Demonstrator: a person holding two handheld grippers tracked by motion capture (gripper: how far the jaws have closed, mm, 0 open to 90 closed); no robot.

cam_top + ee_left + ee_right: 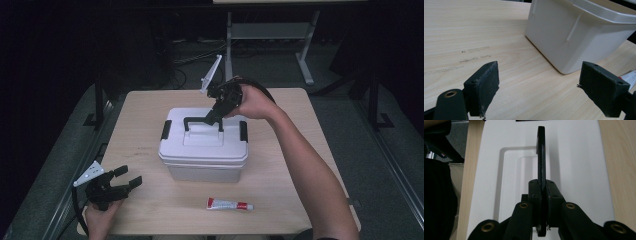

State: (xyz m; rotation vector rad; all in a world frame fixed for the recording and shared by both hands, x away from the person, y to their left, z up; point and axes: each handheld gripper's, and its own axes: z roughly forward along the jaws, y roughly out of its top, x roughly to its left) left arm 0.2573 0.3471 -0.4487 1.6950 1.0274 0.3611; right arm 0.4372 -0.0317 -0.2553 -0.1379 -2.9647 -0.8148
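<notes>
- White lidded storage box point(204, 150) sits mid-table, long axis running left to right.
- Right gripper point(212, 118) is clamped on the box's raised black handle point(192, 120).
- Left gripper point(125, 181) gapes wide, holding nothing, near the front-left corner.
- Toothpaste tube point(230, 204) lies along the front edge.
- Light wooden table point(145, 130); dark room behind.

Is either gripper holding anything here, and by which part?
The right gripper is shut on the black handle of the white box, near the handle's right end. The left gripper is open, holding nothing.

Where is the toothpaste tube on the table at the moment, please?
In the high view, the toothpaste tube lies flat near the table's front edge, just in front of the white box and to the right of the left gripper.
</notes>
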